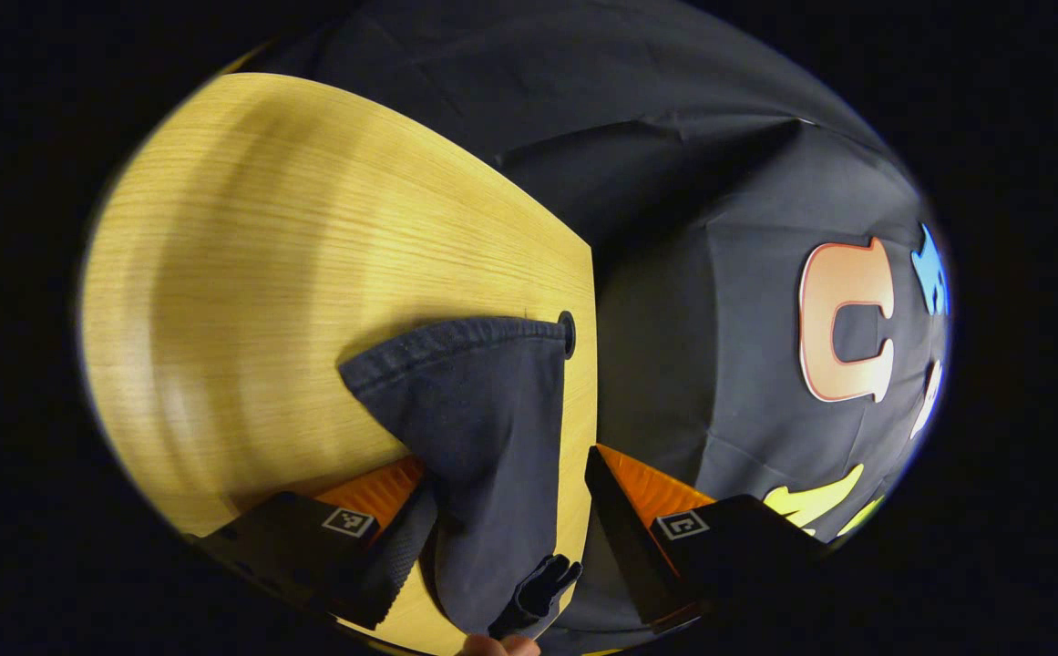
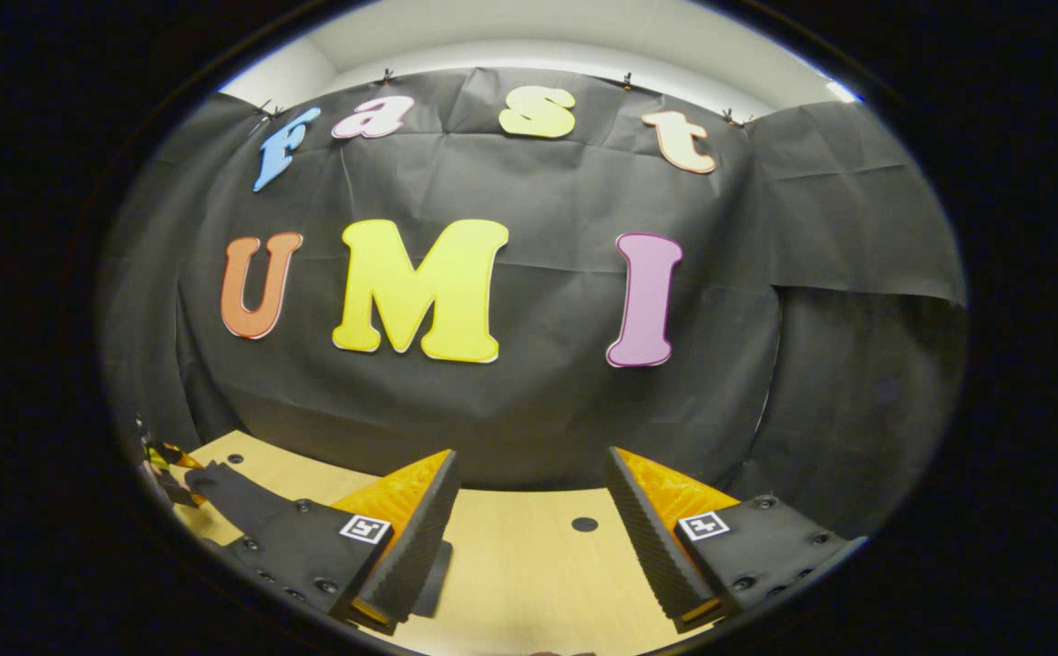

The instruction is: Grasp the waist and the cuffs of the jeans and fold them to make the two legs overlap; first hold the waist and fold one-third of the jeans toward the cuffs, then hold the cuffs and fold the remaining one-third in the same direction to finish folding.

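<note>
Jeans (image 1: 478,428), dark denim, lie on the wooden table (image 1: 246,273) near its edge, with one hemmed end, apparently a cuff, pointing away from the camera and reaching a small round hole (image 1: 567,333) in the tabletop. In the left gripper view, the left gripper (image 1: 503,524) stands with its jaws spread on either side of this leg; the cloth runs between the fingers, but neither finger visibly presses on it, so no grasp is yet made. A bunched fold of the fabric lies at the bottom of that view. In the right gripper view, the right gripper (image 2: 529,528) is likewise spread, held above bare tabletop and facing the booth wall, with nothing between its fingers. Progress, judged from this: the task appears to be at or near its start, or between grasps. How the waist lies is not visible, so it cannot be told whether the legs already overlap or whether any third has been folded. Both gripping and folding seemingly remain to be done.
</note>
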